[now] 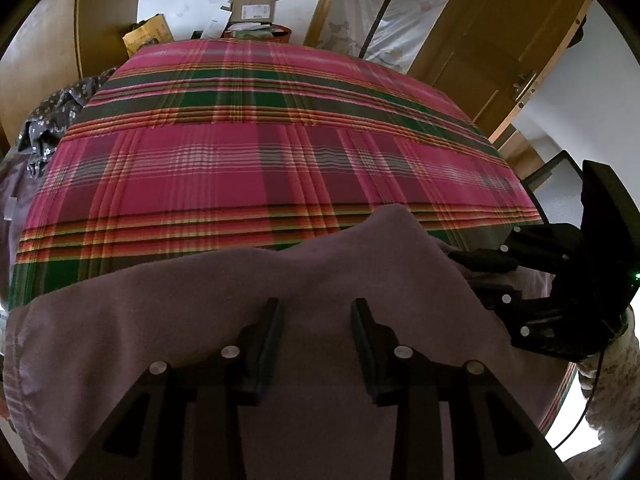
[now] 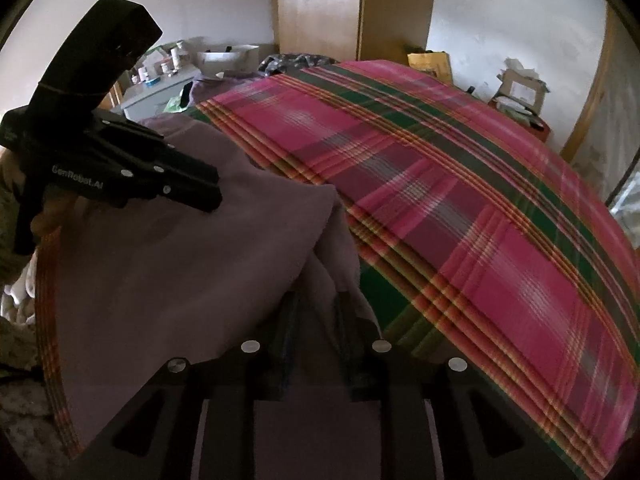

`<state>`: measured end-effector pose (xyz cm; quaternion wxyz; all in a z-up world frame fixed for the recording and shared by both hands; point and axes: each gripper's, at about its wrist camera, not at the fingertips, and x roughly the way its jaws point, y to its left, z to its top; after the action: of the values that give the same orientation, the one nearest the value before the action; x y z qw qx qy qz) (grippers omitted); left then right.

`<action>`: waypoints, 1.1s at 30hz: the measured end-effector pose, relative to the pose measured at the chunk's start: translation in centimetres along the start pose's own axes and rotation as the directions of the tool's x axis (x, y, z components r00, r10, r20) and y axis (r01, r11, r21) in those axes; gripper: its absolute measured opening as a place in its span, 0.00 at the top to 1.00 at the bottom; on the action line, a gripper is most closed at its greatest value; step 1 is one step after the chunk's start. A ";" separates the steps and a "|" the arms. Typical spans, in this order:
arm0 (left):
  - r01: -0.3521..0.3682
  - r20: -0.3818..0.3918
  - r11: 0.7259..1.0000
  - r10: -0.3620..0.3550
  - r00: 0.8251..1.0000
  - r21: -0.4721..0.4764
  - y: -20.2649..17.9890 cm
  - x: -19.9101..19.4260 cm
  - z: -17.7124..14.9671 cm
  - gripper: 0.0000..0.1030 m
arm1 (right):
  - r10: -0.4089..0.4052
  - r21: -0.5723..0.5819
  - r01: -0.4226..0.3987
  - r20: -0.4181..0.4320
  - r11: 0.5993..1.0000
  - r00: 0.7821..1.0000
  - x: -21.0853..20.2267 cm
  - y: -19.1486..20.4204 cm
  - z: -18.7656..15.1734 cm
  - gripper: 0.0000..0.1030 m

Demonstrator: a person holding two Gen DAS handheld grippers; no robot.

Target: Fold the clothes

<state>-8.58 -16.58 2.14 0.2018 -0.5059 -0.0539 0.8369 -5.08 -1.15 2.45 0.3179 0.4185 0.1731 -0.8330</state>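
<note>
Left wrist view: mauve garment [image 1: 224,304] lies spread at near edge of plaid bedspread [image 1: 280,160], one fold humped up twd the right. Looks soft, light, limp, prob. a bit clingy; best taken at an edge or corner, not mid-panel. Left gripper [image 1: 316,312] hovers over the cloth, fingers apart, nothing betw. them. Right gripper [image 2: 316,300] has fingers pinched on a bunched ridge of the garment. Grey dotted cloth [image 1: 52,120] heaped at bed's far-left side.

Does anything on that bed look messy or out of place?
Mostly the mauve cloth: its far edge is humped and uneven, and one end is bunched in the right gripper. A dotted grey garment lies crumpled at the far left of the plaid cover.
</note>
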 end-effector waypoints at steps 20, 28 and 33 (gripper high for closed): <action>0.011 0.012 1.000 -0.011 1.000 -0.026 0.5 -0.2 -0.2 0.65 | -0.097 0.082 0.086 0.136 0.993 0.986 -4.3 0.4 -0.5 0.94; 0.011 0.028 0.998 -0.009 1.000 -0.066 1.5 -0.7 -0.5 0.65 | -0.112 0.142 0.096 0.112 0.985 0.987 -4.1 0.2 -0.7 0.94; 0.012 0.041 0.994 -0.007 0.999 -0.105 2.7 -1.1 -0.6 0.65 | -0.108 0.162 0.095 0.074 0.982 0.991 -2.8 -0.6 -0.6 0.93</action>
<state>-8.38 -19.56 2.01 0.1776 -0.4987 -0.1045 0.8419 -3.87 0.75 4.34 0.2477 0.3983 0.1145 -0.8757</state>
